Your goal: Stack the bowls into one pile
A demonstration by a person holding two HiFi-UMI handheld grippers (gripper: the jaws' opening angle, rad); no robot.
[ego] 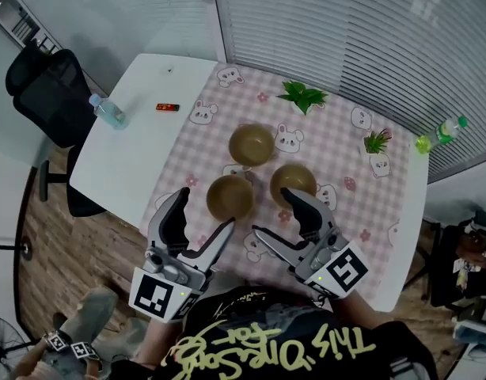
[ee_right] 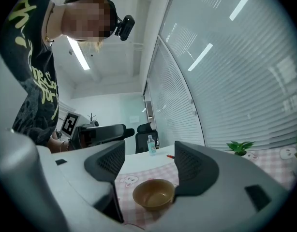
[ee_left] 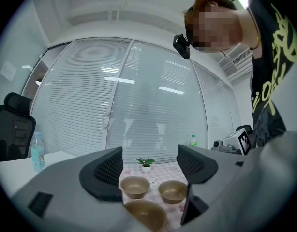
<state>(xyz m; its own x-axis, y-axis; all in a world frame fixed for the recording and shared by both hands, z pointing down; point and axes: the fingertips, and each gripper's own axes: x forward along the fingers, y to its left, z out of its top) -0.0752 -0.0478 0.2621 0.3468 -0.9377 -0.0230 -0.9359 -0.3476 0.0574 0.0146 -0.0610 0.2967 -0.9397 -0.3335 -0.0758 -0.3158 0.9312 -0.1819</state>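
Pink checked tablecloth [ego: 338, 145] holds three unstacked bowls [ego: 252, 143]; my left gripper [ego: 203, 210], jaws apart and empty, faces the near-left bowl [ego: 229, 196] just beyond, my right gripper [ego: 272, 212], equally spread, the right bowl [ego: 293, 180].

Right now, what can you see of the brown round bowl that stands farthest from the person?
The brown round bowl is plain, smooth and slightly shiny, perhaps plastic. It is empty, upright and unstacked. It stands on the pink checked tablecloth, with a gap all round it. Only the cloth touches it.
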